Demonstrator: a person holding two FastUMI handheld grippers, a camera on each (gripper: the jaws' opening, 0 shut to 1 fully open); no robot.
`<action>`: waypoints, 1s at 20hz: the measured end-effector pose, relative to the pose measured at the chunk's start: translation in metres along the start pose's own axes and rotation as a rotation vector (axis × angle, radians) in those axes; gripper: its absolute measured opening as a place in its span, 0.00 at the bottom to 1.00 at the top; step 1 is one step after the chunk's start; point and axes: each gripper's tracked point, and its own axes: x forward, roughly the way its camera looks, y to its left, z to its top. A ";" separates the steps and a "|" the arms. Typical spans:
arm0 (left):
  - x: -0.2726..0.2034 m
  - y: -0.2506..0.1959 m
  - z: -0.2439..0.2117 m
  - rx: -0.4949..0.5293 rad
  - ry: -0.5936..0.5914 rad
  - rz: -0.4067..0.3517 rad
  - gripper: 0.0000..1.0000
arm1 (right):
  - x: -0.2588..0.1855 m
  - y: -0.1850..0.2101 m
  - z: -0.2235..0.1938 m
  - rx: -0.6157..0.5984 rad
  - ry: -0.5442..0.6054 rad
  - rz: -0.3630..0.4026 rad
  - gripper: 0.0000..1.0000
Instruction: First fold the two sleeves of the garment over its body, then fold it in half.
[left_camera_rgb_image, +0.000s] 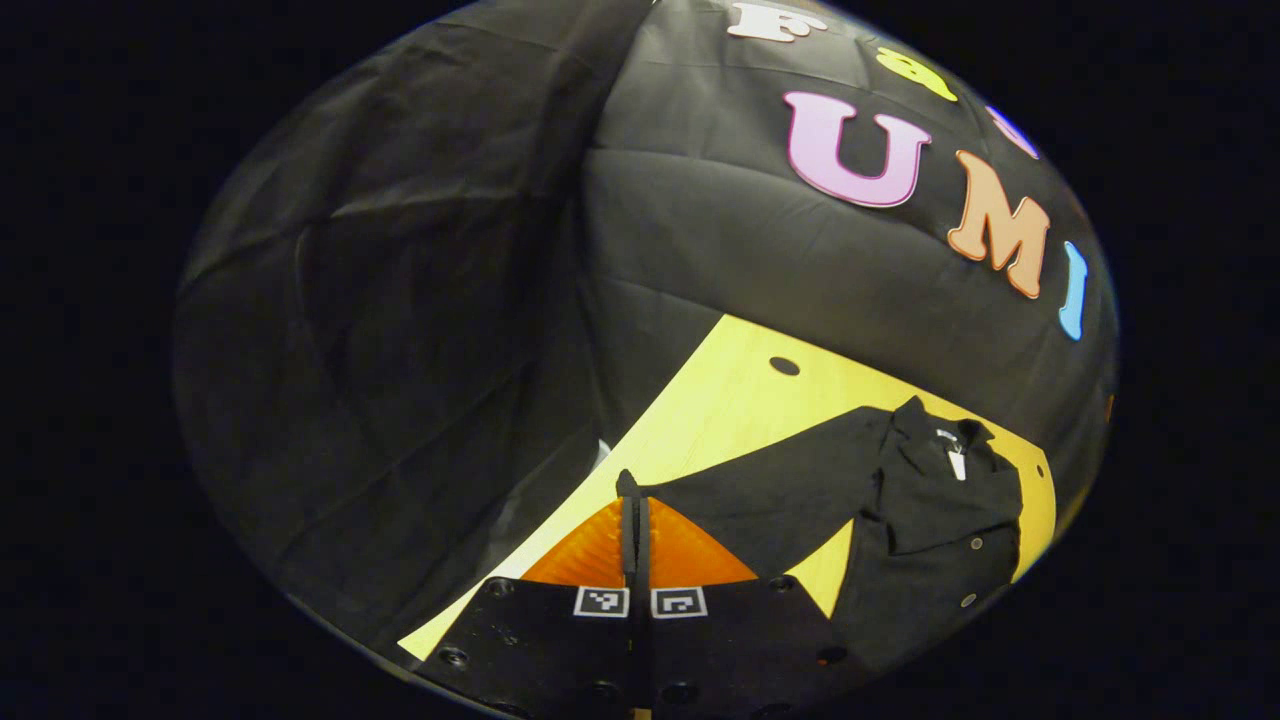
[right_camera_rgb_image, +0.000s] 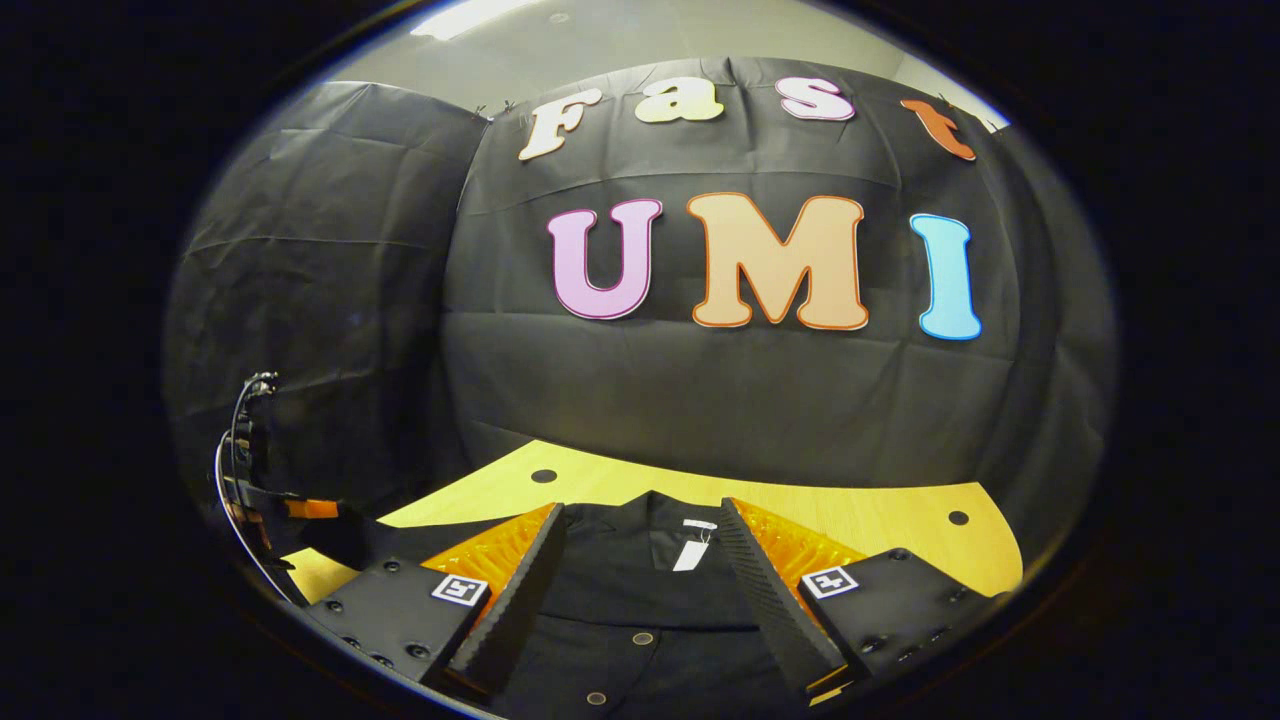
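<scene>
A black buttoned shirt (left_camera_rgb_image: 940, 520) lies on the yellow wooden table (left_camera_rgb_image: 740, 400), collar toward the back wall. One long sleeve (left_camera_rgb_image: 770, 490) stretches out from its body to my left gripper (left_camera_rgb_image: 634, 500), which is shut on the sleeve's end near the table's left edge. In the right gripper view the shirt (right_camera_rgb_image: 620, 585) lies under my right gripper (right_camera_rgb_image: 642, 510). That gripper is open, its fingers either side of the collar and white tag (right_camera_rgb_image: 693, 545), with nothing between them. The left gripper (right_camera_rgb_image: 300, 510) shows far to the left in that view.
Black cloth walls stand close behind the table and to its left. Small round holes (left_camera_rgb_image: 784, 366) (right_camera_rgb_image: 958, 518) mark the tabletop near its back corners. Bare wood (right_camera_rgb_image: 860, 515) lies right of the collar.
</scene>
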 end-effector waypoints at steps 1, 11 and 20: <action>-0.005 -0.002 0.008 0.008 -0.014 -0.007 0.00 | -0.003 -0.005 -0.001 0.002 -0.003 -0.001 1.00; -0.043 -0.116 0.067 0.121 -0.113 -0.167 0.00 | -0.038 -0.069 -0.011 0.047 -0.019 -0.037 0.94; -0.043 -0.277 0.055 0.235 -0.106 -0.374 0.00 | -0.081 -0.150 -0.024 0.103 -0.036 -0.126 0.94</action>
